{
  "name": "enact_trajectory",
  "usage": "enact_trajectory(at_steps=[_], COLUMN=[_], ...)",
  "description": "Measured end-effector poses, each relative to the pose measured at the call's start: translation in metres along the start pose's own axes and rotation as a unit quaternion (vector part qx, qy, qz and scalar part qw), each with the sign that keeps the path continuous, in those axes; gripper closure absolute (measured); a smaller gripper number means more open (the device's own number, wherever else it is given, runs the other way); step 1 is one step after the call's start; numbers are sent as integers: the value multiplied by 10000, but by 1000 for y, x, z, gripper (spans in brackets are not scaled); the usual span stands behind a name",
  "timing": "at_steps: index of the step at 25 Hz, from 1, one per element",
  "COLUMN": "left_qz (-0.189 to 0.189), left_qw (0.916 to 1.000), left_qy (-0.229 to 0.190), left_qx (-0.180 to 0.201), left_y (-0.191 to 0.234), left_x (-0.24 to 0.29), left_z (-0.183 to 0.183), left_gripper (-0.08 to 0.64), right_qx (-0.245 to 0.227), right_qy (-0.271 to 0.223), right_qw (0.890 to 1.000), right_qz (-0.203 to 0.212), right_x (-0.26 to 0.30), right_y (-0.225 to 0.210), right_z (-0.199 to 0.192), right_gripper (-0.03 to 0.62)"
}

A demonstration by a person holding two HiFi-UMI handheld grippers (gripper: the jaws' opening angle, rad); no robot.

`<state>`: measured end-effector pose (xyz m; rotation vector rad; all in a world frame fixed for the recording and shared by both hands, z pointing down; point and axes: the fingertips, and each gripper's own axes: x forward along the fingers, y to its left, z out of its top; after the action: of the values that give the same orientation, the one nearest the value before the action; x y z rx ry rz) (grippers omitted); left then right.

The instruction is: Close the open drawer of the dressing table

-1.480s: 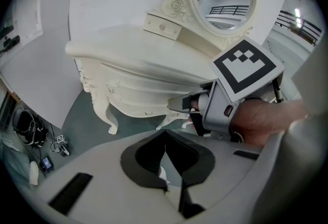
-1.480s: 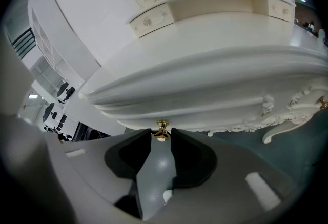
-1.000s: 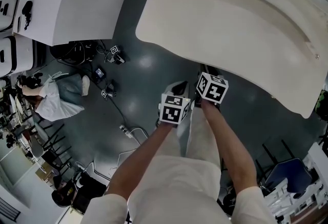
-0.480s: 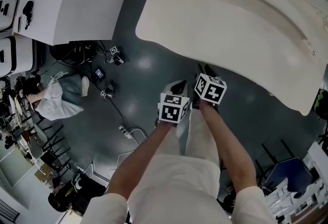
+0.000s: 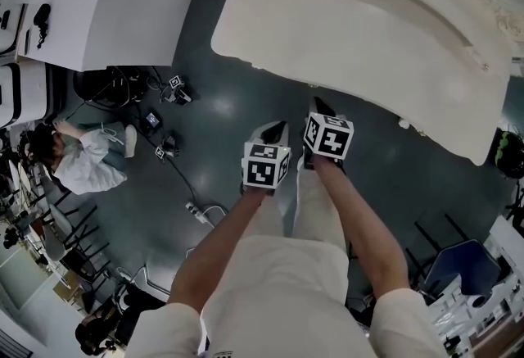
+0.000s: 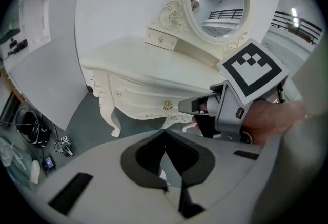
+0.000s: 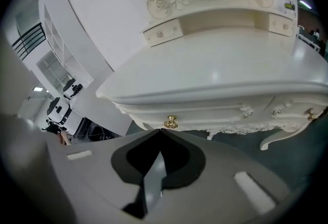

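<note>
Drawer (image 7: 205,114) looks already pushed in; both pairs of jaws hold nothing.
At the centre of the head view the left gripper (image 5: 274,133) has its jaws pressed together, empty; just right of it the right gripper (image 5: 318,106) has just been closing its jaws, nothing between them. The dressing table (image 5: 368,29) fills the upper right, its front flush around the gold knob (image 7: 170,122), so I judge little is left.
</note>
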<state>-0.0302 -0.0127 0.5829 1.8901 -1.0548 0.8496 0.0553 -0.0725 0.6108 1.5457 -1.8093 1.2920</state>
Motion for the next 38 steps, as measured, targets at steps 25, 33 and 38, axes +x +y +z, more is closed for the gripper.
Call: enact_trajectory(at_steps=[25, 33, 38], left_qz=[25, -332, -600], left_qw=[9942, 9884, 9798], left_qy=[-1071, -1418, -1779], left_qx=[52, 440, 694], left_y=[-17, -56, -88], left_x=[-125, -169, -210], left_z=[45, 63, 78], left_gripper=[551, 551, 551], right_qx=[-1025, -1207, -1311], right_qy=[-525, -1058, -1276], right_qw=[9897, 9816, 9773], right_qz=[846, 1031, 1066], right_x=[-147, -209, -244], right_y=[76, 89, 91], right_z=[12, 43, 53], right_gripper=[591, 591, 591])
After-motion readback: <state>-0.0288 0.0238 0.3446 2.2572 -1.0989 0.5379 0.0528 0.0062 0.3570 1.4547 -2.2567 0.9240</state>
